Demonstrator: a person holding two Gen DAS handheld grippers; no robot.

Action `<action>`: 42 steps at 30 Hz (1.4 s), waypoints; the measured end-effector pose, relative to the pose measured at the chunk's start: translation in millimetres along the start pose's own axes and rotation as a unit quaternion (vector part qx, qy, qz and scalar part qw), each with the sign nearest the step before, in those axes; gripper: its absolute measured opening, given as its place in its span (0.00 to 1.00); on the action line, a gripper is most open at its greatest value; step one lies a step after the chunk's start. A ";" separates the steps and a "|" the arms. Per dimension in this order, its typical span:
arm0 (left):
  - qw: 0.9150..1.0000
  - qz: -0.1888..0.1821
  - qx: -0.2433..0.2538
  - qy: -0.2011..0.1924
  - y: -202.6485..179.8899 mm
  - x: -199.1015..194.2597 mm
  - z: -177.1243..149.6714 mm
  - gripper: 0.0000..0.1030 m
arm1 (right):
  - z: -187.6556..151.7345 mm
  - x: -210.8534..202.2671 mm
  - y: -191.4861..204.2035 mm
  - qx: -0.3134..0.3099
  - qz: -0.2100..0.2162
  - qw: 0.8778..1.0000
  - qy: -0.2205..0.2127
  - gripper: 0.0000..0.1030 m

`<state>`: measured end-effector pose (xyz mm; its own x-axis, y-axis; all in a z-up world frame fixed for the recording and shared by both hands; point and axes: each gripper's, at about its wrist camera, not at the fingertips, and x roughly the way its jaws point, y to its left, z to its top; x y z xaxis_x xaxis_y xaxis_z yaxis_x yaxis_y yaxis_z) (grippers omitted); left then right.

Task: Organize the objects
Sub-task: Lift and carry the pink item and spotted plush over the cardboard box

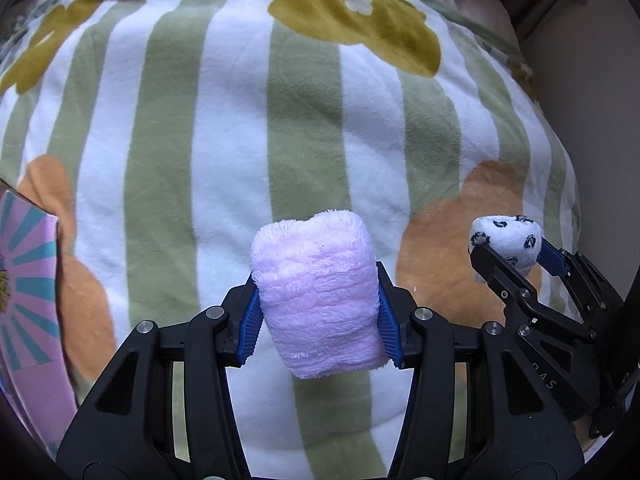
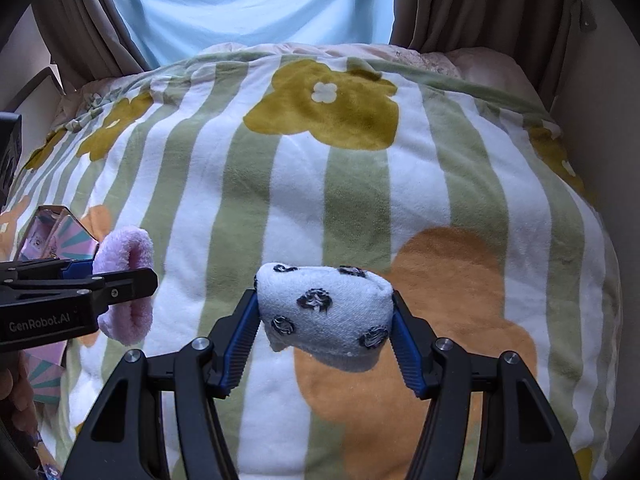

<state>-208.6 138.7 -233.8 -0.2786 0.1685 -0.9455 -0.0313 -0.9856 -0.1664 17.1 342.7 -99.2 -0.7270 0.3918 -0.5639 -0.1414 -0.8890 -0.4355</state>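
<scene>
Left wrist: left gripper (image 1: 318,300) clamps one pink roll (image 1: 316,292) over the blanket (image 1: 200,120); right gripper (image 1: 510,254) clamps one spotted white roll (image 1: 506,244) beside it. One patterned box (image 1: 24,280) at left. Two rolls total, both held.

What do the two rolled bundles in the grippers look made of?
Pink roll in the left gripper: fluffy, matte plush, likely fleece; long fuzzy pile. White spotted roll in the right gripper: finer knit, probably cotton-type sock fabric; visible weave.
</scene>
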 end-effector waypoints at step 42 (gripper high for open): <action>0.995 0.051 -0.012 -0.080 151.0 -266.2 -131.6 0.44 | -7.2 -158.2 214.9 0.013 0.026 0.999 0.014 0.57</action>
<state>-12.9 -52.7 -44.1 -0.4282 0.0617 -0.9016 0.0266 -0.9964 -0.0808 106.6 91.4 -108.7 -0.7149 0.3509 -0.6048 -0.1213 -0.9141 -0.3870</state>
